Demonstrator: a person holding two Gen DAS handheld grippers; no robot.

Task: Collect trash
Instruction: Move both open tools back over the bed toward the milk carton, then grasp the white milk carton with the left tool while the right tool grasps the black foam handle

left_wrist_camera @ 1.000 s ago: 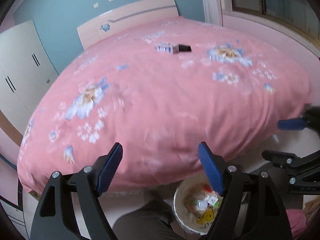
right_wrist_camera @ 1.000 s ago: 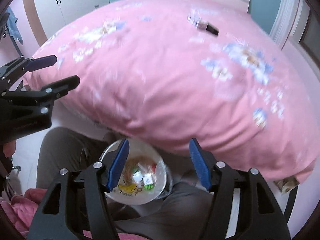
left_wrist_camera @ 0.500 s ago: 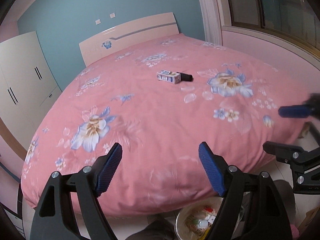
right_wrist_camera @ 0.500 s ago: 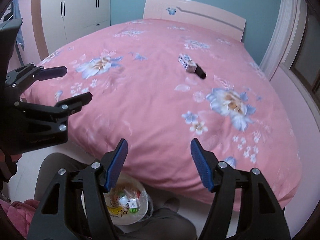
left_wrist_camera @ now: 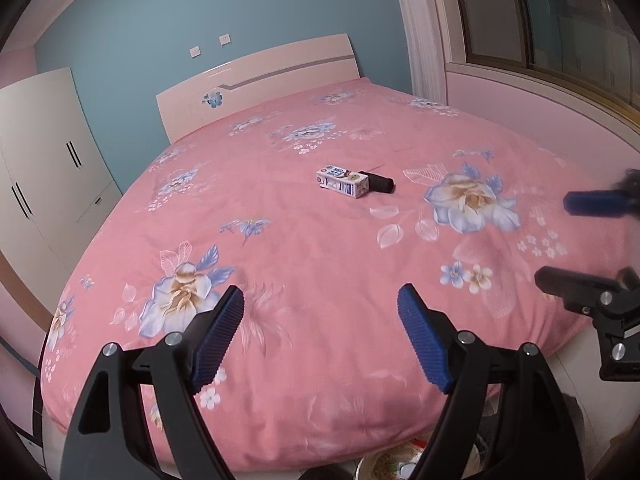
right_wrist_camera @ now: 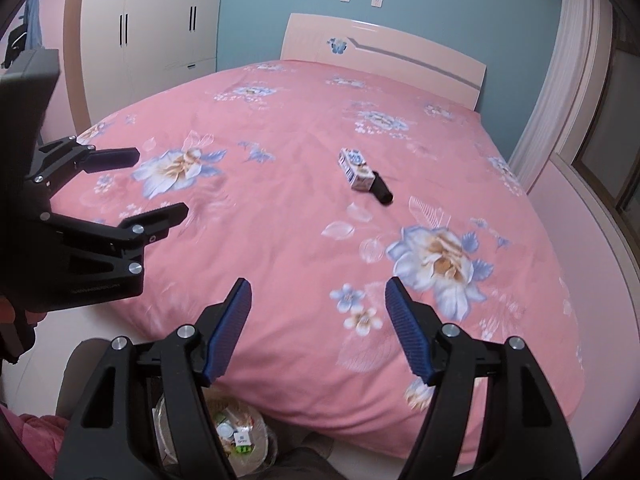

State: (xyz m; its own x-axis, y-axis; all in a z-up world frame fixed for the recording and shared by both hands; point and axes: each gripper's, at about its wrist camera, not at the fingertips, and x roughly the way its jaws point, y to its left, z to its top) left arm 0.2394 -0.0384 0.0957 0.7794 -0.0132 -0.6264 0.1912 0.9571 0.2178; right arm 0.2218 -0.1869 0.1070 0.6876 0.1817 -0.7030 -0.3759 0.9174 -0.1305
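the right wrist view alone shows the trash bin [right_wrist_camera: 224,436] clearly, on the floor at the foot of the bed [right_wrist_camera: 304,184], lined with a clear bag and holding wrappers and small cartons; the left wrist view catches only its rim at the bottom edge. the left wrist view alone shows the window [left_wrist_camera: 560,24].

both views show a small carton [left_wrist_camera: 342,181] lying on its side near the middle of the pink floral bedspread, a short black cylinder [left_wrist_camera: 381,182] touching its end.

the left gripper [left_wrist_camera: 320,336] hangs over the foot of the bed, tilted downward, jaws spread wide and empty. the right gripper [right_wrist_camera: 318,330] sits beside it, also angled down, its jaws opening with nothing between them. both are well apart from the carton.
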